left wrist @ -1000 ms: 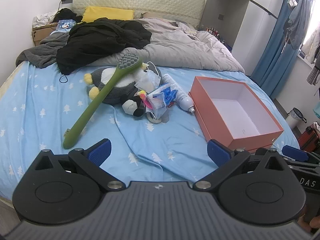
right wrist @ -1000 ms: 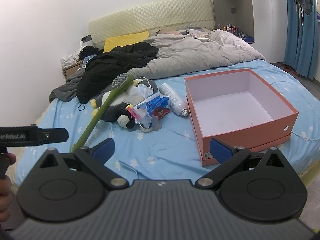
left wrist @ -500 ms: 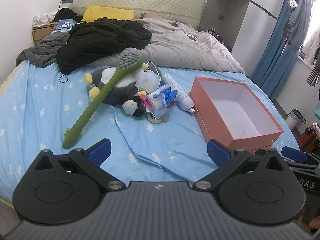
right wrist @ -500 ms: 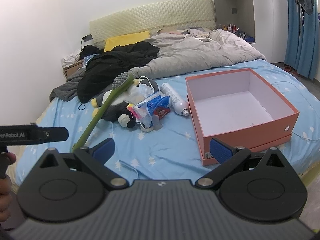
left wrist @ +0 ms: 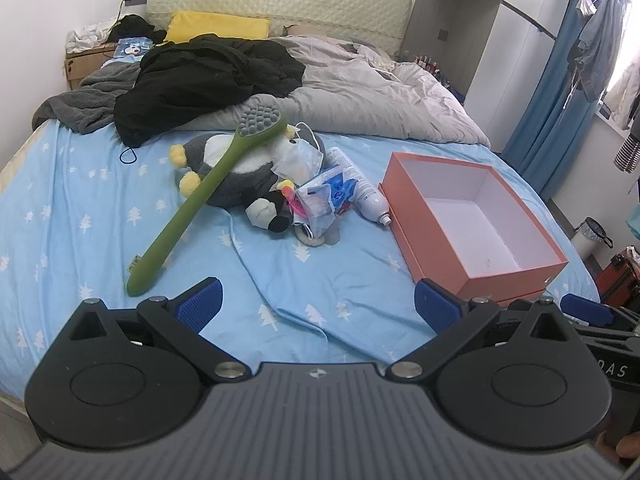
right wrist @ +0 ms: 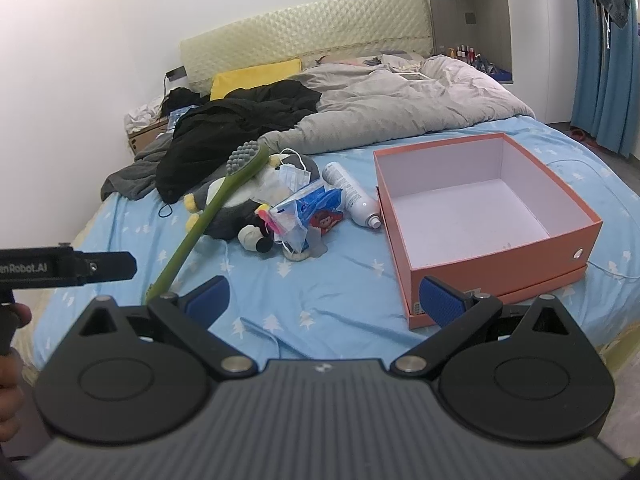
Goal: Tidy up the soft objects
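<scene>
The plush penguin [left wrist: 236, 176] lay mid-bed in a heap, a green long-handled brush [left wrist: 200, 200] resting across it, with face masks [left wrist: 298, 160], blue packets [left wrist: 332, 190] and a white spray can [left wrist: 366, 192] against it. The empty orange box [left wrist: 472, 220] sat toward the bed's right edge. The left gripper [left wrist: 318, 304] and right gripper [right wrist: 324, 298] hung wide apart, empty, near the foot edge. Lifting the penguin would likely drag the brush along and scatter the packets.
</scene>
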Motion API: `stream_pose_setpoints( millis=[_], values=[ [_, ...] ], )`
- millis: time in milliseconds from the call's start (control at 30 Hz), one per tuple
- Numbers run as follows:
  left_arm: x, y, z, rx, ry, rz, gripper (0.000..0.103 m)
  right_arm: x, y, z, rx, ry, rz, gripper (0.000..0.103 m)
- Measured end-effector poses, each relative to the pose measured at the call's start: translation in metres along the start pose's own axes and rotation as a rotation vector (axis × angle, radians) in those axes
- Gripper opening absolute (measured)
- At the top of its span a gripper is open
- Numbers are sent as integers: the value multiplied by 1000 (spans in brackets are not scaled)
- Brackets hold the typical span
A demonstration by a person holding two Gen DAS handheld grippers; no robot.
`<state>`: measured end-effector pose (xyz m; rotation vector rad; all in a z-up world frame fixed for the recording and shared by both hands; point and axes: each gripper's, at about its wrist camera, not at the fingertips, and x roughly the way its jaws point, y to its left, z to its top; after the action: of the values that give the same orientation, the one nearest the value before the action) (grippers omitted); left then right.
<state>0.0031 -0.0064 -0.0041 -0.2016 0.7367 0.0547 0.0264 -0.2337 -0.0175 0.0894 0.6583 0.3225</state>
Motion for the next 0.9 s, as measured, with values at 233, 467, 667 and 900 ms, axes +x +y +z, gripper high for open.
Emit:
stream_pose_setpoints(
  millis=[233,467,667,900],
  values=[
    [0,4,-3,-12,2,5,103,3,2,-1,-4,6,4,103],
    [1,12,-4,-26,5,9,103,7,8,-4,-15,18,16,103],
    [0,16,-4,-33,9,0,103,10,10,-4,-14,21,20,103],
    [10,18,-3,-39,31,-5,103,17,10,-5,-1,31,19,103]
  ],
)
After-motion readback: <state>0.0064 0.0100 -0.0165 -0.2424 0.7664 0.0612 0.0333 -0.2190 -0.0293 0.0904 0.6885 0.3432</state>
